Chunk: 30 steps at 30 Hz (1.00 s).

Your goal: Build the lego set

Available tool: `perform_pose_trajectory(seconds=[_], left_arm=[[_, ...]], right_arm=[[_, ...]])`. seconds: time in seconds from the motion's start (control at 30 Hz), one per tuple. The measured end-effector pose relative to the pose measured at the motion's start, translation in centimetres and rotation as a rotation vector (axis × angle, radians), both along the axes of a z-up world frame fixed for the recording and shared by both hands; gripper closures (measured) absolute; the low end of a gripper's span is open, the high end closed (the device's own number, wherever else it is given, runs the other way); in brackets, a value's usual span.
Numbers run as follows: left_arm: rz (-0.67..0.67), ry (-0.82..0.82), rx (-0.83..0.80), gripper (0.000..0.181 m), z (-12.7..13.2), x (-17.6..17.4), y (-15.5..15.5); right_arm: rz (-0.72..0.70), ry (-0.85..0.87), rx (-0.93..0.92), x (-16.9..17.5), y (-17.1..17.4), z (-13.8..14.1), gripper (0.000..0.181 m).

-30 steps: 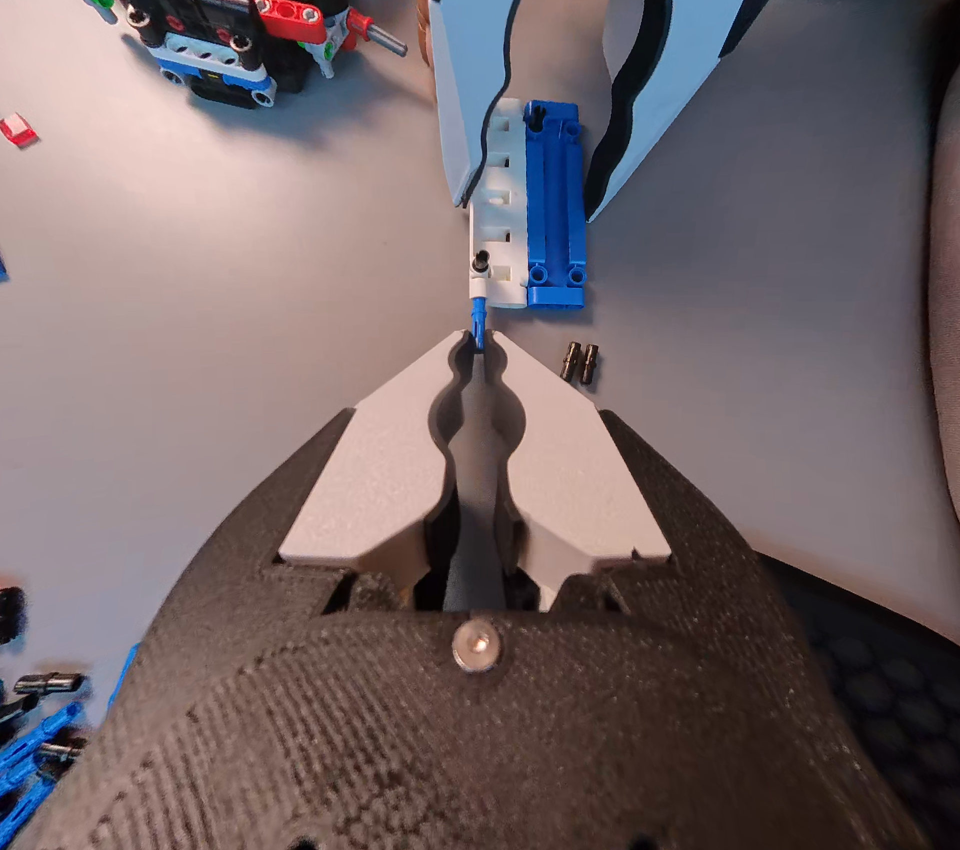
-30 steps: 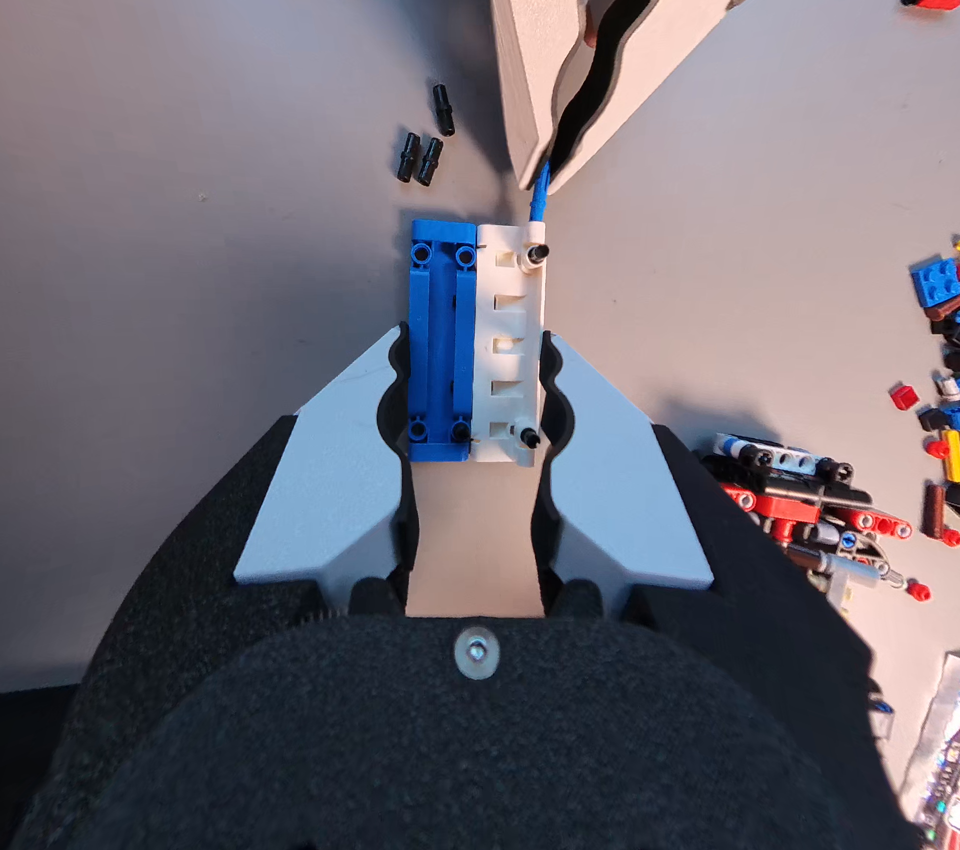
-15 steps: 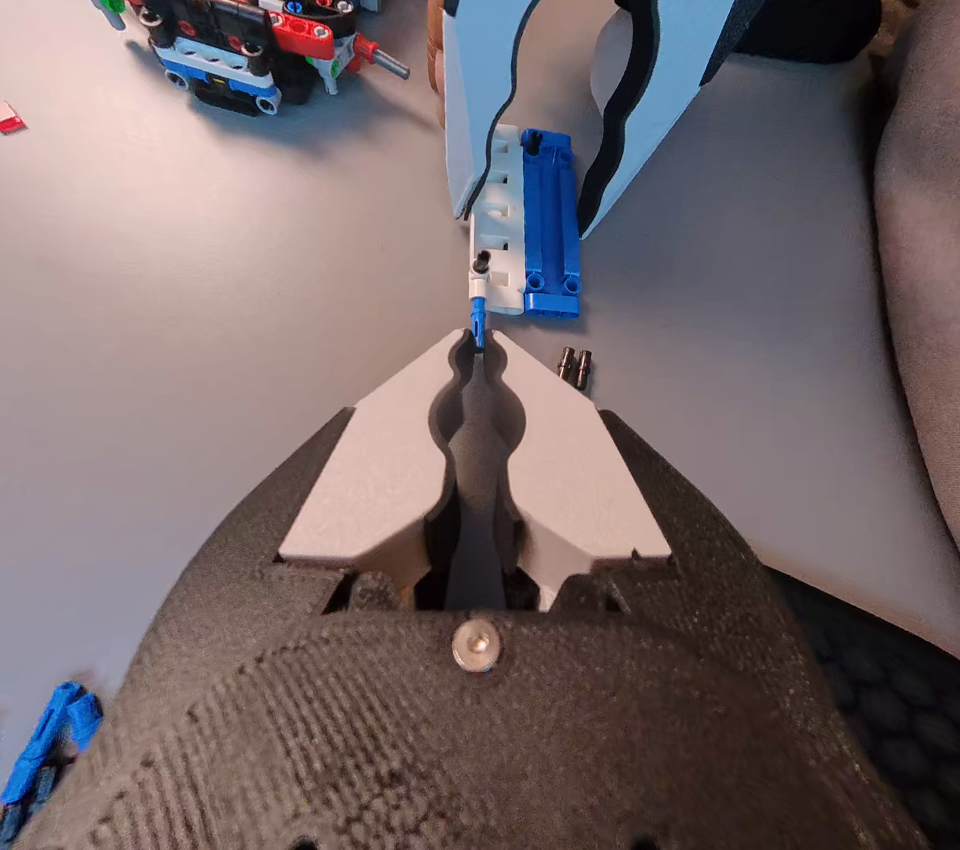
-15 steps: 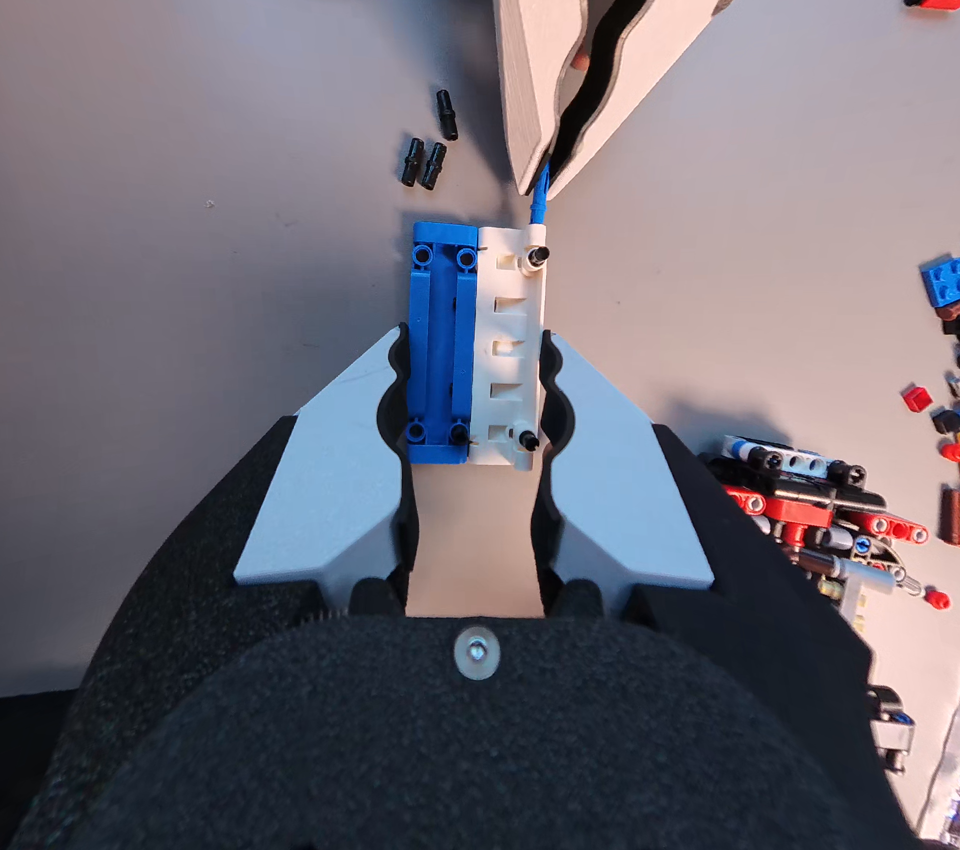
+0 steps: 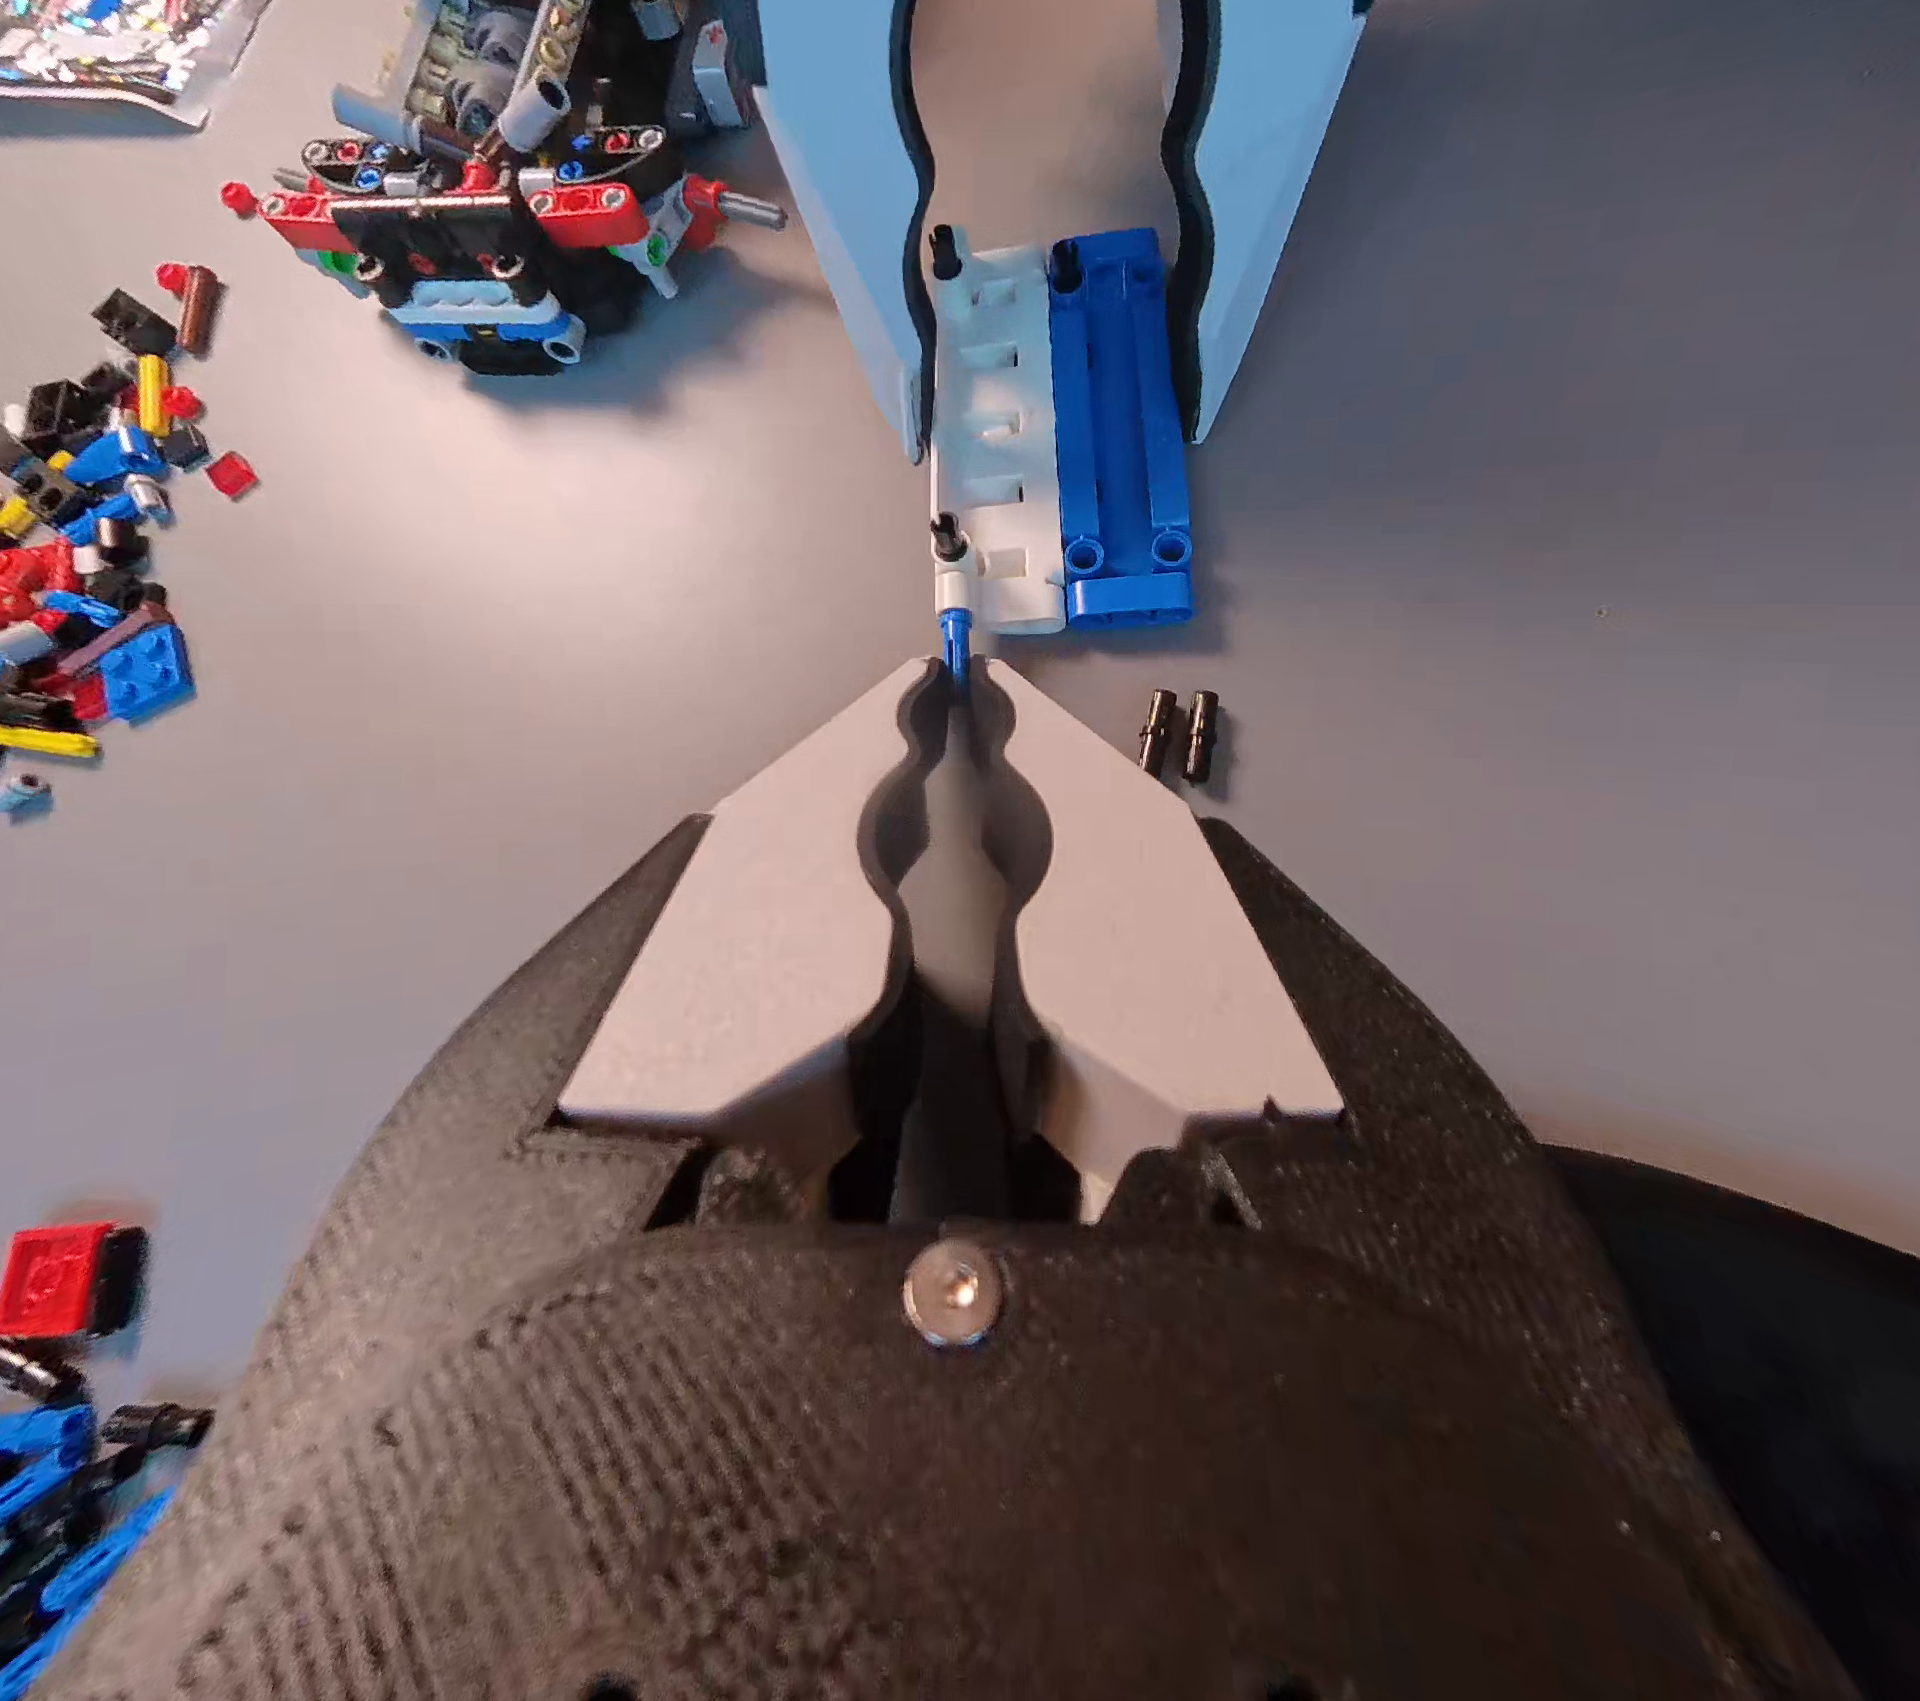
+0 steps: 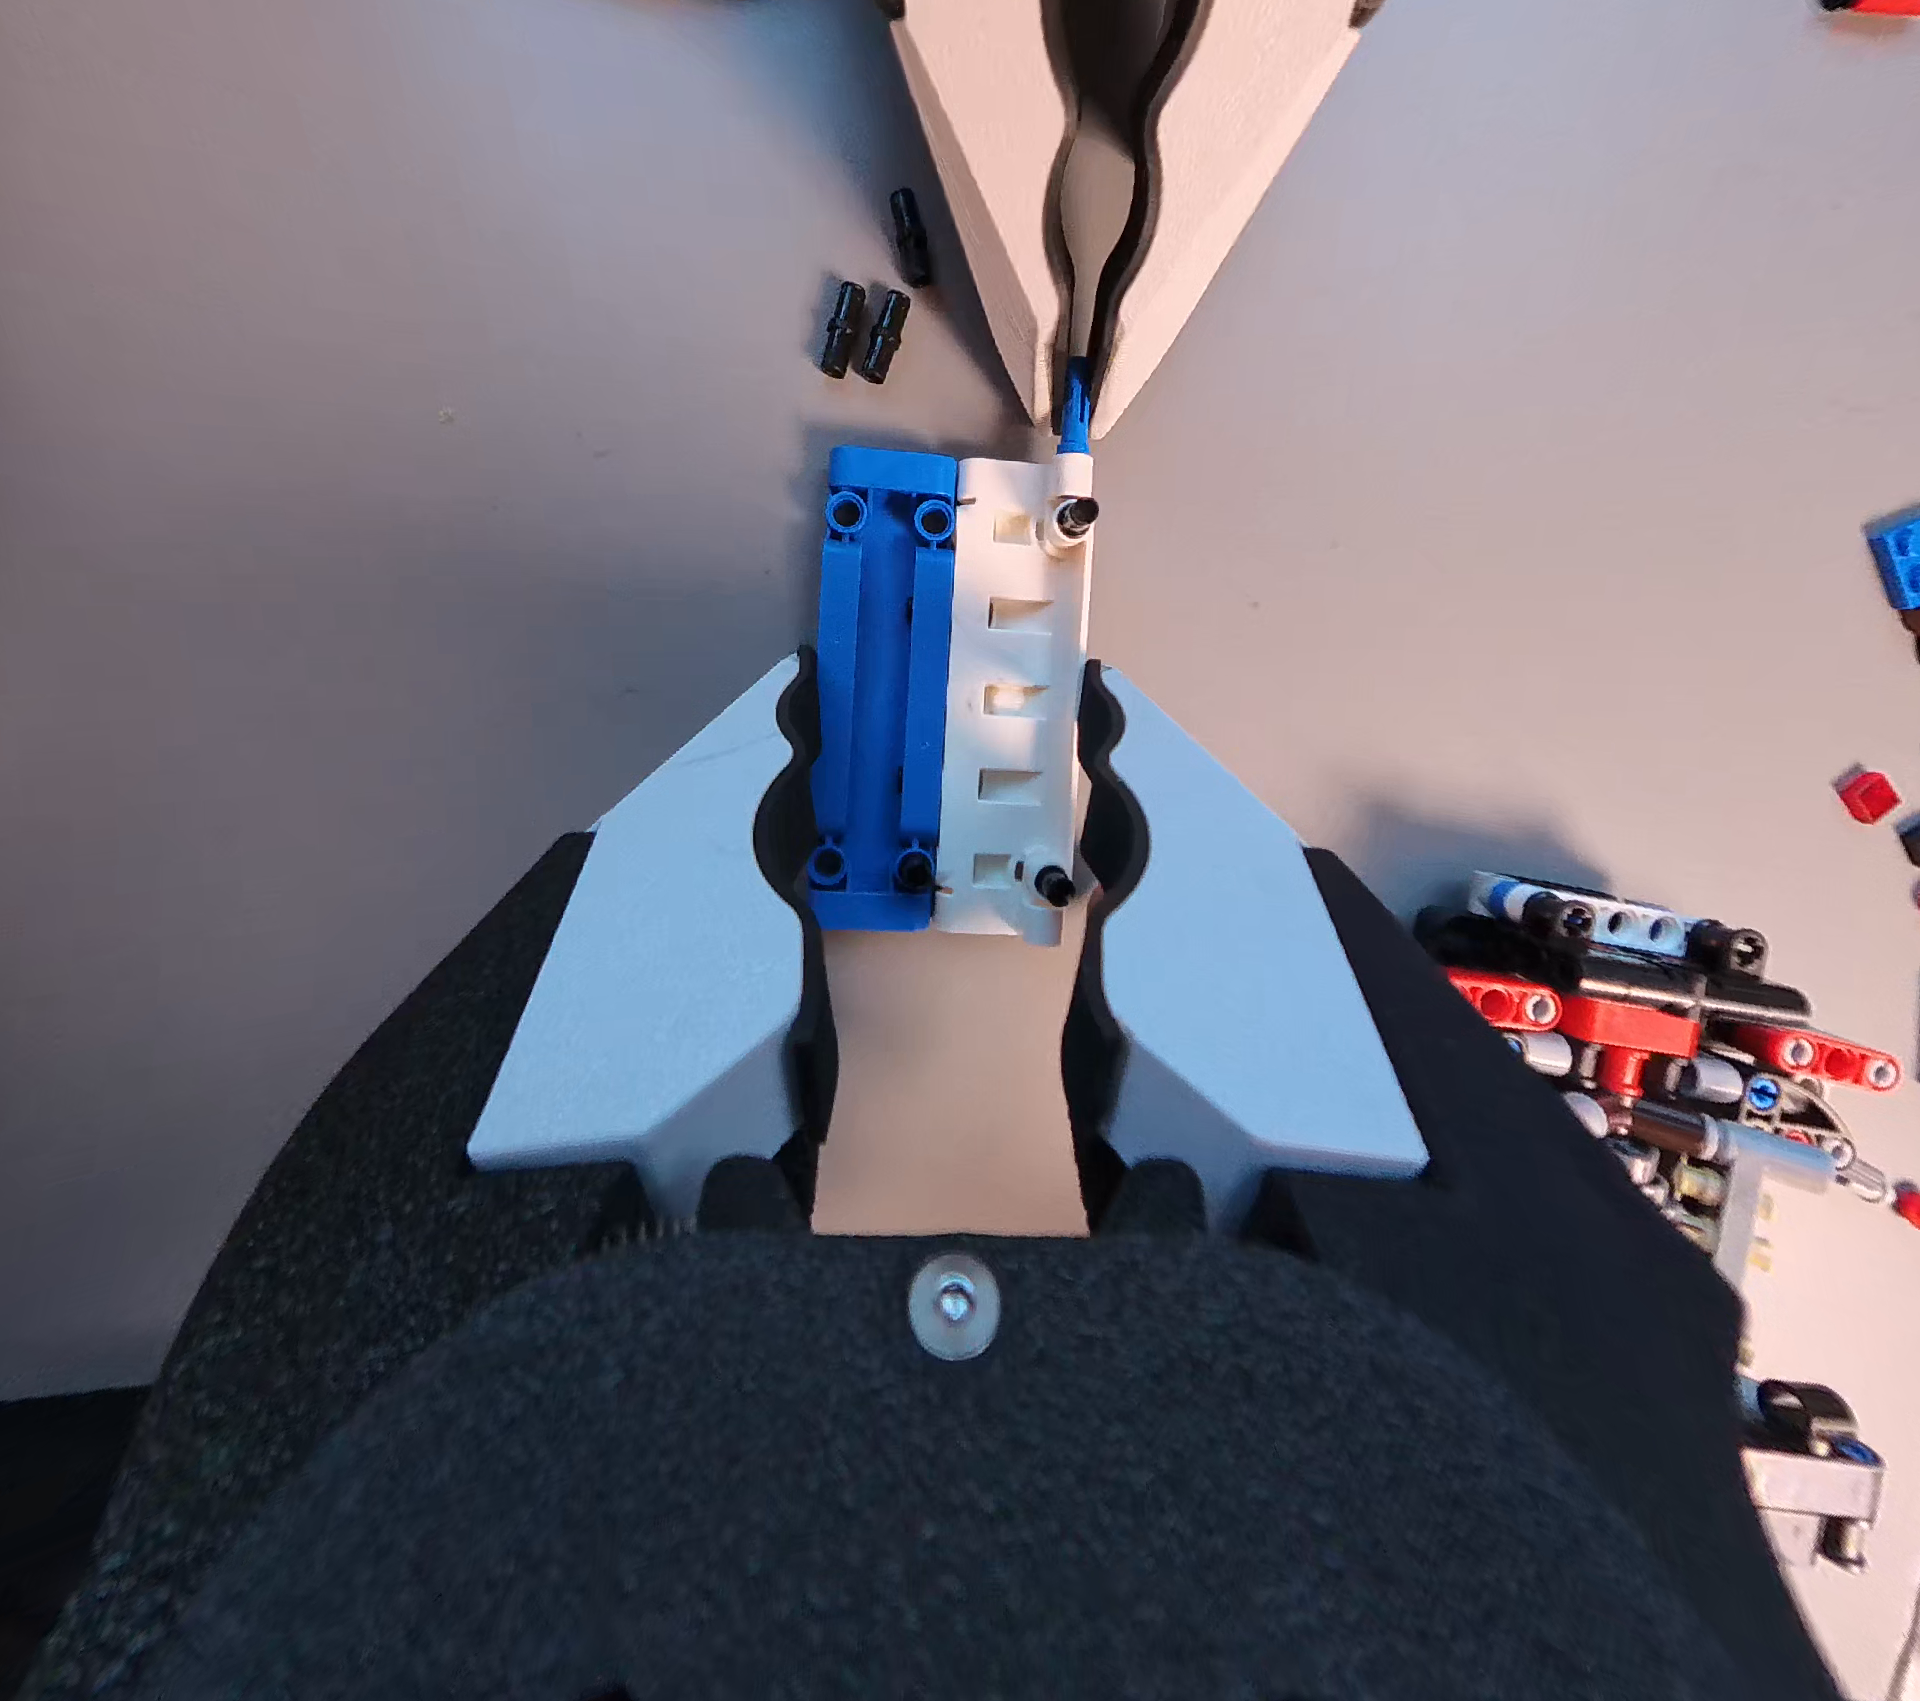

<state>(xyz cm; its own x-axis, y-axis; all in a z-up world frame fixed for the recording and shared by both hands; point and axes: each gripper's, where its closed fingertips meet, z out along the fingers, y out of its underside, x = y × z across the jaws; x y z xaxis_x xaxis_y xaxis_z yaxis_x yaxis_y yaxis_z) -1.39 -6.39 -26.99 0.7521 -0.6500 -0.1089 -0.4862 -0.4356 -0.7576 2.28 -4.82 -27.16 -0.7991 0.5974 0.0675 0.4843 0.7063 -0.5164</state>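
On a grey bench [image 5: 1558, 716], the right gripper [image 6: 945, 778] clamps a two-part Lego assembly, its jaws parted to the width of a blue panel [image 6: 883, 695] joined side by side with a white panel [image 6: 1023, 695], one pad on each outer long edge. The assembly lies flat near the bench's middle. Facing it, the left gripper [image 5: 961, 675] has its jaws nearly closed on a thin blue axle pin [image 5: 954, 638], whose far end sits in a white connector [image 5: 961, 581] at the white panel's near corner. Two black pins [image 5: 1179, 732] lie side by side just right of the left gripper's tips. A partly built red, black and grey Lego model [image 5: 499, 197] stands toward the bench's far left, with loose bricks [image 5: 94, 498] scattered along the left edge.
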Motion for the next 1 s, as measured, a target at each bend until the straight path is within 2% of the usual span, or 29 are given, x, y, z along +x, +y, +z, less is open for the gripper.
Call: perform_pose_trajectory(seconds=[0.13, 0.47, 0.77, 0.9, 1.0], left_arm=[[0.028, -0.062, -0.100, 0.180, 0.0, 0.2, 0.1], [0.038, -0.052, -0.102, 0.179, -0.1, 0.0, 0.1], [0.111, -0.043, -0.088, 0.179, -0.1, -2.0, 0.1], [0.175, -0.124, -0.069, 0.162, 0.2, -2.5, -0.1], [0.231, -0.168, -0.042, 0.152, 1.1, -3.4, -0.5]], right_arm=[[0.003, -0.007, 0.009, 0.0, 0.0, 0.0, 0.133], [-0.010, -0.006, 0.001, -0.1, 0.0, 0.0, 0.133], [0.034, 0.008, 0.072, -2.2, 0.5, 0.1, 0.132], [0.015, 0.062, 0.066, -3.1, 0.6, 0.6, 0.131], [-0.025, 0.148, 0.040, -3.4, 1.0, 2.6, 0.127]])
